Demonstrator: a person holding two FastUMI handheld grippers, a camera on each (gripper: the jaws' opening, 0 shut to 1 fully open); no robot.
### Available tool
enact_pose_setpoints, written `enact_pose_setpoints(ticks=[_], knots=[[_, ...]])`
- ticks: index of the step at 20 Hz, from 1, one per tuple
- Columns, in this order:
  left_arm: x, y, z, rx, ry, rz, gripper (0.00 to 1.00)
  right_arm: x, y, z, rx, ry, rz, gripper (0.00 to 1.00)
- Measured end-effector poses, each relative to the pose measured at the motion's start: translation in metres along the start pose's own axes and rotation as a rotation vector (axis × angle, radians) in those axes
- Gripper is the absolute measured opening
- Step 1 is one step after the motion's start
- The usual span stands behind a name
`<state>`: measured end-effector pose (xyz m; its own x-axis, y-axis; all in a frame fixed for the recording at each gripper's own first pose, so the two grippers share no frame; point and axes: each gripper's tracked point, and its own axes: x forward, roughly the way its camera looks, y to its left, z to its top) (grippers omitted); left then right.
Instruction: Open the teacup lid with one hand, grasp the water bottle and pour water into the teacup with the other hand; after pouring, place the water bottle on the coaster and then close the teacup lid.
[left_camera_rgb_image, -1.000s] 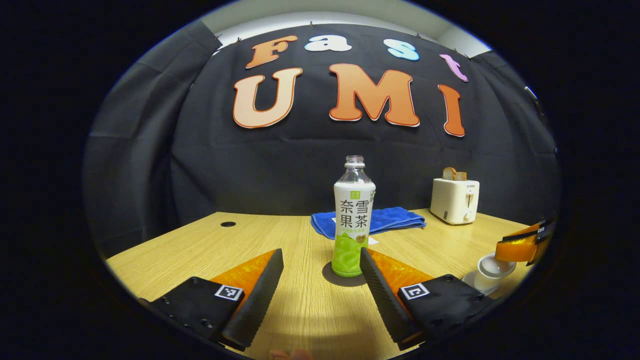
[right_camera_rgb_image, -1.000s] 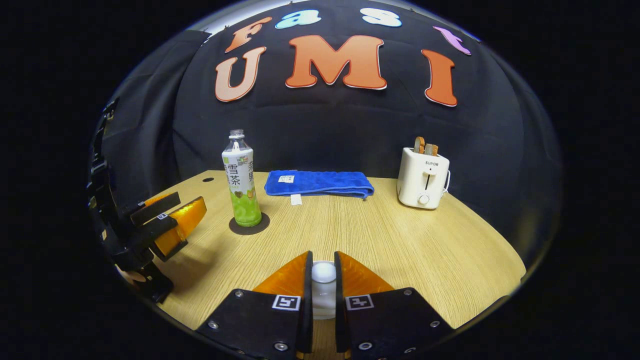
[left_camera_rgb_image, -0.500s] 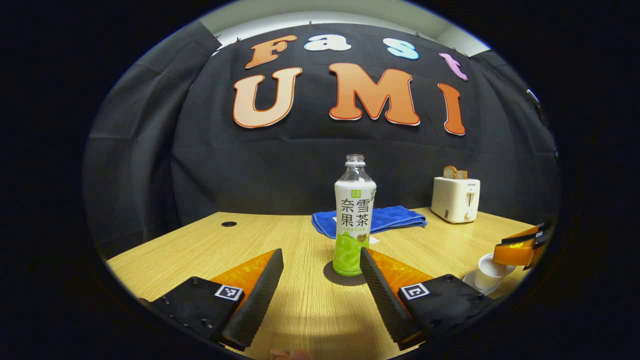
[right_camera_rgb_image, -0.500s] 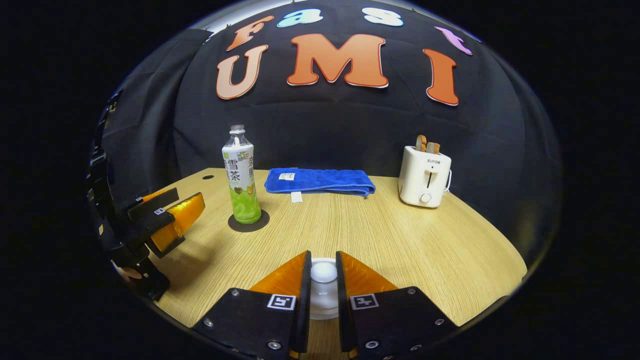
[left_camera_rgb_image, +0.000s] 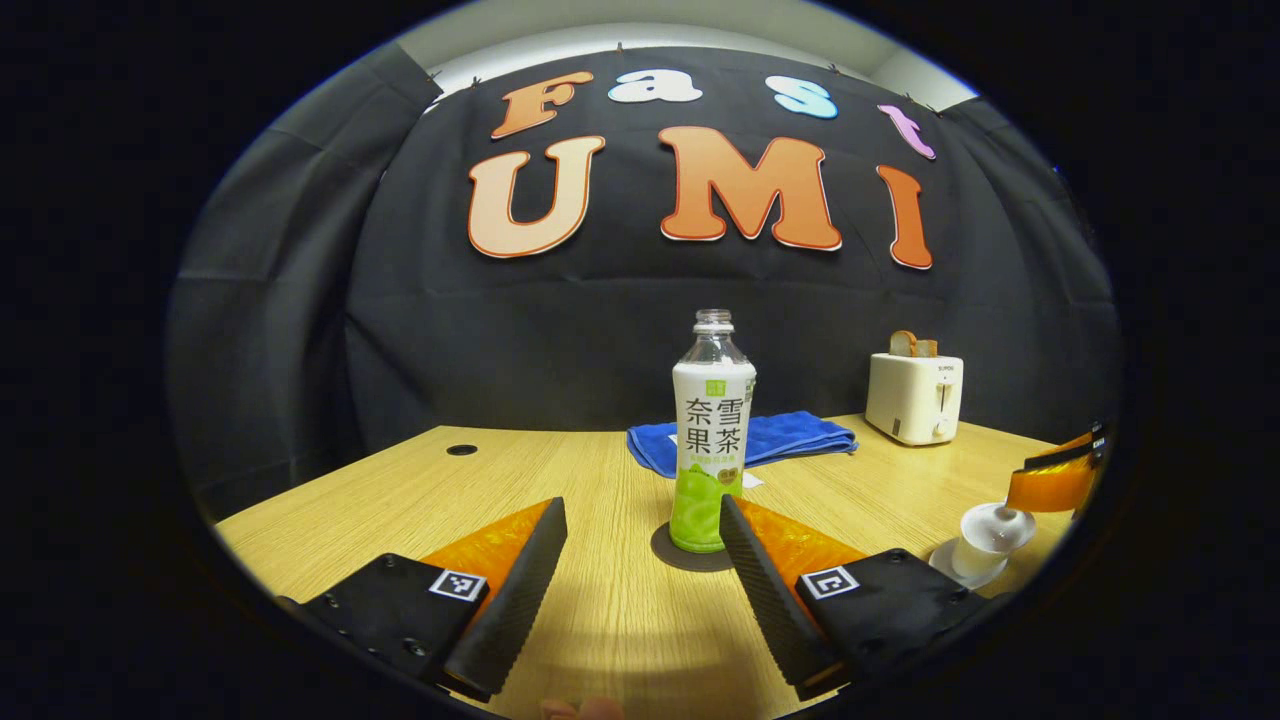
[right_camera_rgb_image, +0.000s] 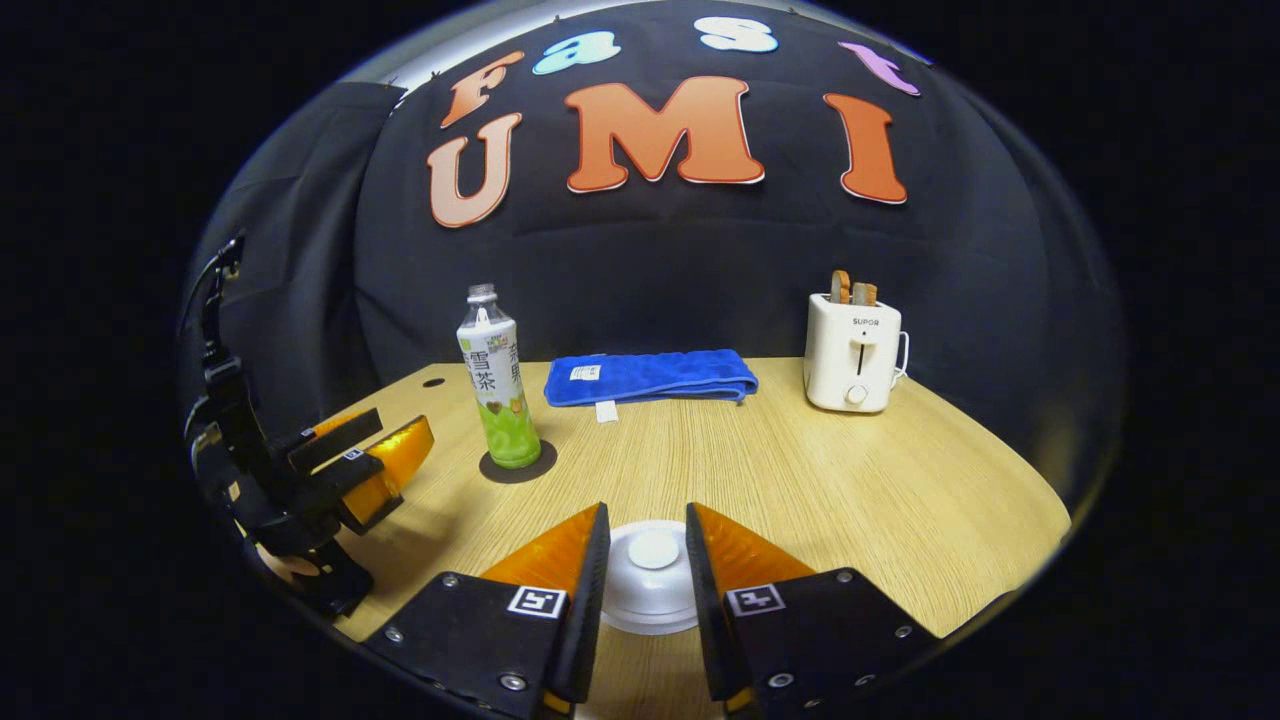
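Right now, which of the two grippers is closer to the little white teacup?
The right gripper: its fingers flank the teacup's lid. The left gripper faces the bottle, off to the side.

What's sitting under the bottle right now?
A dark round coaster lies under the bottle, on the table. Its middle is hidden by the bottle's base.

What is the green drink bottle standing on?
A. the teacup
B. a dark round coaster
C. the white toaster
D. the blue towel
B. The bottle stands upright on the dark round coaster on the wooden table, apart from the blue towel and the toaster behind it.
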<state>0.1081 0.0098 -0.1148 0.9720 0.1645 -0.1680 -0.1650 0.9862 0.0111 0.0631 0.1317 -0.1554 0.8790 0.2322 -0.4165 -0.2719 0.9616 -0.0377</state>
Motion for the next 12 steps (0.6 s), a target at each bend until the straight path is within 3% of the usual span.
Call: enact_pose_setpoints(ticks=[5,12], knots=[[0.001,0.013,0.010,0.030,-0.048,0.054,0.98,-0.004,-0.024,0.009,-0.031,-0.062,-0.042,0.69],[0.001,0.016,0.014,0.015,-0.076,0.066,0.98,-0.008,-0.041,0.016,-0.041,-0.096,-0.058,0.86]])
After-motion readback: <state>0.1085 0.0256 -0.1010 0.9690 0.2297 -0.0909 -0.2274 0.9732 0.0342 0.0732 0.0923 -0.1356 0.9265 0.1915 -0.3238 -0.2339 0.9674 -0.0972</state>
